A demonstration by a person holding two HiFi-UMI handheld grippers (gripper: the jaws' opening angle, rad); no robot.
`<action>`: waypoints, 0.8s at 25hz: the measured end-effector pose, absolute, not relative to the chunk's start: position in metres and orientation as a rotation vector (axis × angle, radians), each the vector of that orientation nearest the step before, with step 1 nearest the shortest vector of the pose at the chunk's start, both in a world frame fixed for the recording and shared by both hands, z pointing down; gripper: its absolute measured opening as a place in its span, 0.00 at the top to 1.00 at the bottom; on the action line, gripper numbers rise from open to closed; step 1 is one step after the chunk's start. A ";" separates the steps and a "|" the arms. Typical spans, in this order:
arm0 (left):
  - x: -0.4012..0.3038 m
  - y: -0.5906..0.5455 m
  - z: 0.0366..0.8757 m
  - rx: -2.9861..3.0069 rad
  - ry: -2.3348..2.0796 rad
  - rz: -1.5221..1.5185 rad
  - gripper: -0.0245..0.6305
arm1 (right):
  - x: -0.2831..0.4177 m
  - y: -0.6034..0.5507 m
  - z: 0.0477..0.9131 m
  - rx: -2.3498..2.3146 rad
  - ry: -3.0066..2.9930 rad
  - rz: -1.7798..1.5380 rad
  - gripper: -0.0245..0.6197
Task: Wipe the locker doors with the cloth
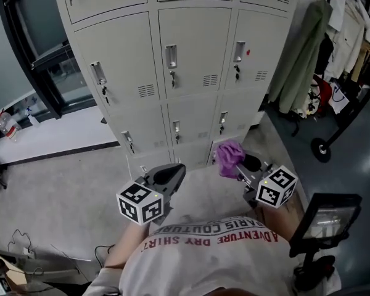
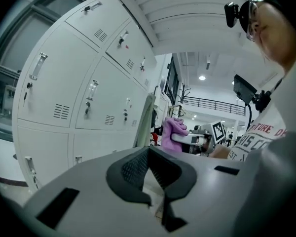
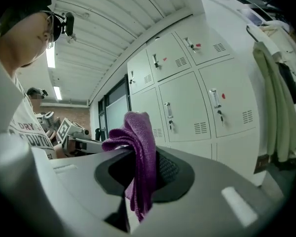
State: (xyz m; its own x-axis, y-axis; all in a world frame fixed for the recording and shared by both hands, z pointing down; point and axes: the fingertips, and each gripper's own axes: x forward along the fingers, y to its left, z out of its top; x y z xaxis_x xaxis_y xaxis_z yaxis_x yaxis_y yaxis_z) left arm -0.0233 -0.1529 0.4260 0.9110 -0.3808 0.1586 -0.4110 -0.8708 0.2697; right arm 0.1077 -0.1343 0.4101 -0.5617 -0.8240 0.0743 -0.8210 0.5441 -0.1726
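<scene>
Both near torso (image 1: 216,261); left tongs (image 1: 178,171) closed, right tongs (image 1: 239,166) round cloth (image 1: 228,152)

Head view rides high above the person's chest, aimed forward and steeply down: lockers (image 1: 185,60) ahead, floor (image 1: 61,184) below, left gripper (image 1: 177,170) and right gripper (image 1: 239,167) close underneath. Left gripper view sits low, right behind its own jaws, tilted up, looking rightward along the locker fronts and catching the other gripper's purple cloth (image 2: 171,131). Right gripper view mirrors it, looking leftward at the left gripper. All three views share the lockers.
</scene>
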 end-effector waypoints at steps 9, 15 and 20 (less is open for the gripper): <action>0.042 0.088 0.464 2.712 -0.517 0.197 0.96 | 0.156 0.119 0.474 -1.487 2.769 -0.461 0.88; 0.034 0.210 0.444 2.734 -0.556 0.230 0.96 | 0.151 0.230 0.457 -1.443 2.755 -0.472 0.88; 0.014 0.274 0.437 2.726 -0.591 0.229 0.96 | 0.134 0.290 0.441 -1.403 2.757 -0.433 0.88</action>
State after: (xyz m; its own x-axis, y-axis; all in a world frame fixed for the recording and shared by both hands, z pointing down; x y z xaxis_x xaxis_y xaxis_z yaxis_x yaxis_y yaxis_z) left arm 0.0142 0.2739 0.4369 0.9005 -0.3718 0.2255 -0.4267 -0.8553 0.2939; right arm 0.1336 0.2898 0.4406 -0.5964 -0.7953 0.1082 -0.7903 0.5582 -0.2527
